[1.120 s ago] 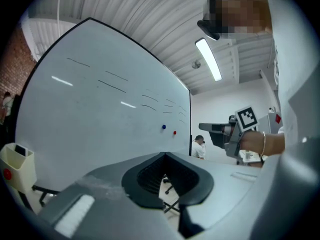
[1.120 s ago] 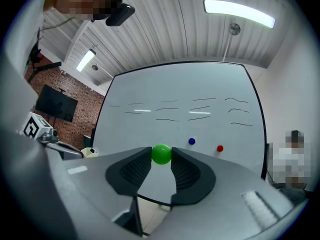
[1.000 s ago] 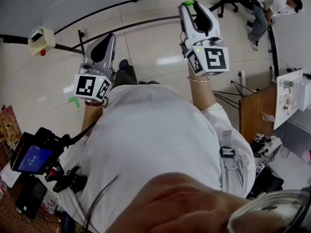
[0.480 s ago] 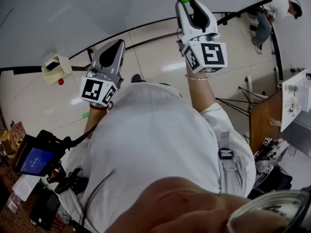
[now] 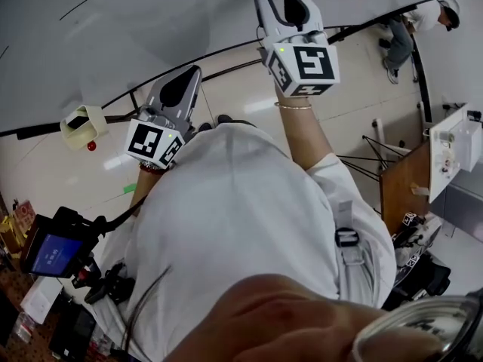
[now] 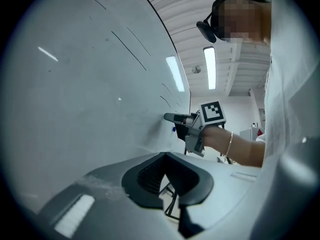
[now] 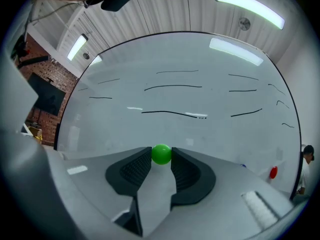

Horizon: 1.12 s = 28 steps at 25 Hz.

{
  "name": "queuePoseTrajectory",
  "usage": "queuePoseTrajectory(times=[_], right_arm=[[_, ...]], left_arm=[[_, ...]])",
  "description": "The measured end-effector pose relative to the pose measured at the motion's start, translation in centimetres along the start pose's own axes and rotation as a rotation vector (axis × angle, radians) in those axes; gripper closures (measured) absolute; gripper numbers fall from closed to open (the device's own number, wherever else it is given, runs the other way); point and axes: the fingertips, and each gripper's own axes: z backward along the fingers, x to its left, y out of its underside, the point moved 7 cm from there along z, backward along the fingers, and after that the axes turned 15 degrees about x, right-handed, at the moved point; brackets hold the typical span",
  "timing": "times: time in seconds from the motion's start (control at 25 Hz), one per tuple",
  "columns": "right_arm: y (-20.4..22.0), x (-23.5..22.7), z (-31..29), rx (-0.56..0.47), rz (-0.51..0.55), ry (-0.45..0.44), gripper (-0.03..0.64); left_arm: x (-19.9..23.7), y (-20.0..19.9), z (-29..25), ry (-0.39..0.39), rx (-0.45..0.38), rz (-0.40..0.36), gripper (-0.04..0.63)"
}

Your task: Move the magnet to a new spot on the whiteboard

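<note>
My right hand-held gripper [image 7: 161, 153] has ribbed, matt pads [image 7: 134, 171]; the magnet [image 7: 161, 154] looks glossy, probably plastic; the whiteboard [image 7: 190, 124] is smooth, shiny.

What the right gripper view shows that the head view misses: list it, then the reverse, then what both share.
Only the right gripper view: the ceiling lights, the brick wall, and a straight look at the right gripper with its jaws closed on the green magnet.
Only the head view: the left gripper, the person's white shirt, the floor and the beige holder.
Both: the whiteboard, the green magnet and the red magnet.
</note>
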Motion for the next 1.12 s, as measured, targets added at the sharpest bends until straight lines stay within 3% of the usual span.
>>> queuePoseTrajectory(times=[0.56, 1.12], right_arm=[[0.1, 0.7, 0.7, -0.034, 0.014, 0.028, 0.492], [0.3, -0.7, 1.4, -0.038, 0.009, 0.060, 0.388]], left_arm=[[0.1, 0.5, -0.2, 0.002, 0.022, 0.035, 0.589], [-0.3, 0.4, -0.5, 0.023, 0.015, 0.030, 0.589]])
